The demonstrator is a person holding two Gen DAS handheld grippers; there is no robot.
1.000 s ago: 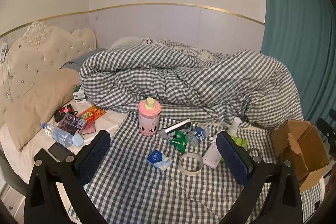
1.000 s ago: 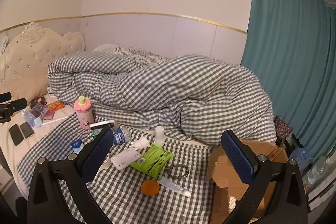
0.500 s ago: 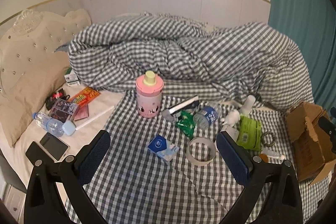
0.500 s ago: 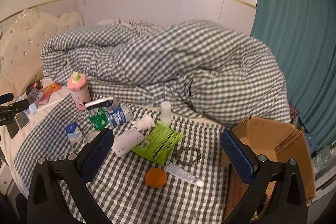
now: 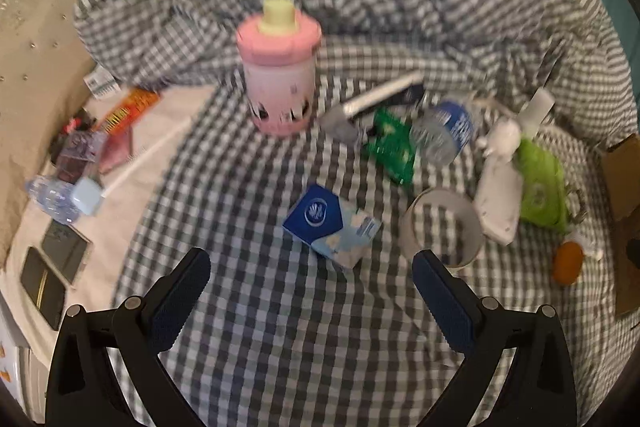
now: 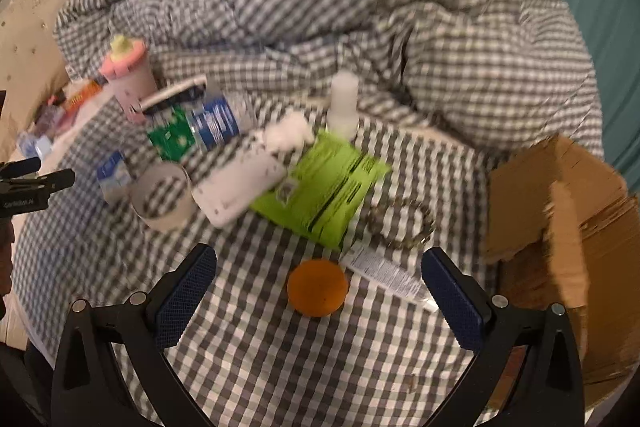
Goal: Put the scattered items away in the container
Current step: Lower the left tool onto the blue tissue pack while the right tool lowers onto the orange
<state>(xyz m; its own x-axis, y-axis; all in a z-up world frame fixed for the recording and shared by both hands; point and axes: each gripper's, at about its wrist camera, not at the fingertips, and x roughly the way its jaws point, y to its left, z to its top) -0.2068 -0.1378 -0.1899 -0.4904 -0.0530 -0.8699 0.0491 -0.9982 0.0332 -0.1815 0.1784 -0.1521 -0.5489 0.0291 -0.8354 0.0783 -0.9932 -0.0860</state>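
Directly ahead of the wide, empty right gripper (image 6: 318, 283) lies an orange disc (image 6: 317, 287), tube (image 6: 386, 277) beside it.

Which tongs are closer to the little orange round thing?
Right. The right tongs frame the orange disc; the left tongs sit well off to its left, by the blue packet.

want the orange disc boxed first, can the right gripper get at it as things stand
Probably yes: the right gripper is open, the orange disc lies flat between its fingers, nothing covers it; the white tube lies just beside it.
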